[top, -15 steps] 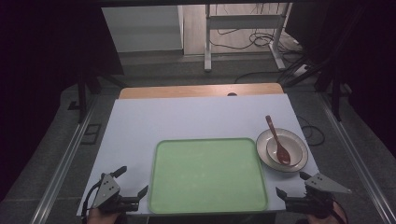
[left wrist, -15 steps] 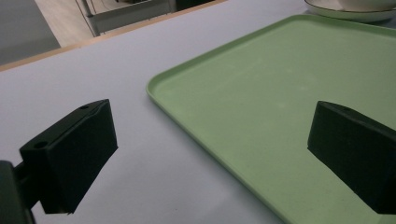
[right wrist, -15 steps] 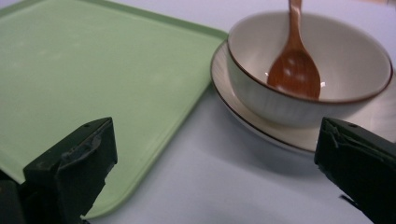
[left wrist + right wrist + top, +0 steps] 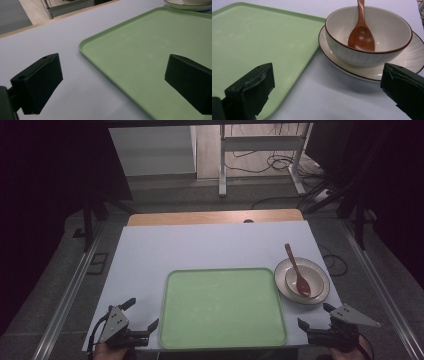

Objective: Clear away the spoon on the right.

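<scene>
Left gripper [image 4: 141,314] wide open and empty at the near-left tabletop [image 4: 210,245] edge, right gripper [image 4: 316,315] gaping empty near-right, just short of the cream bowl [image 4: 314,279] on its plate [image 4: 283,282], wooden spoon [image 4: 298,272] resting inside, green tray [image 4: 222,307] between the grippers

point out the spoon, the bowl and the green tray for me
spoon [image 4: 361,37], right gripper view, on its brown scoop inside the bowl
bowl [image 4: 352,53], right gripper view, on its pale outer wall
green tray [image 4: 222,307], high view, on its bare flat middle
</scene>
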{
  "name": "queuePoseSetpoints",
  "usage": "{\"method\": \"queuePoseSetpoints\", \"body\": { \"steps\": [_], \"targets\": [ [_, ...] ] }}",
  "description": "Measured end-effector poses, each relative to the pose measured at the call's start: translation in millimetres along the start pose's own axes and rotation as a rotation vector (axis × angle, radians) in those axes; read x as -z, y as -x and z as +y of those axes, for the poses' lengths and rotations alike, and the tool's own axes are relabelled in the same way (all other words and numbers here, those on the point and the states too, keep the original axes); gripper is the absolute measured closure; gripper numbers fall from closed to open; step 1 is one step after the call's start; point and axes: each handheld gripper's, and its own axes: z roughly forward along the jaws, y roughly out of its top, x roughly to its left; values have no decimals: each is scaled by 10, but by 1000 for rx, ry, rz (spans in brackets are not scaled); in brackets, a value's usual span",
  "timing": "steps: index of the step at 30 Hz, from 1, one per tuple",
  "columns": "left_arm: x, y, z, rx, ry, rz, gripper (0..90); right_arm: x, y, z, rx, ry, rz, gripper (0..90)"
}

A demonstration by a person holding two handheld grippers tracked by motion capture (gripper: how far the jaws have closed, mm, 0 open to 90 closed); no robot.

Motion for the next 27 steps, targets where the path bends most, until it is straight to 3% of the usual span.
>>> {"method": "queuePoseSetpoints", "body": {
  "steps": [17, 27],
  "targets": [
    [-3, -4, -1, 5, 0, 2, 13, -6, -11, 14, 10, -4, -2, 0],
    [-3, -5, -1, 9, -1, 9, 15, -30, -26, 114, 43, 13, -9, 0]
  ]
}}
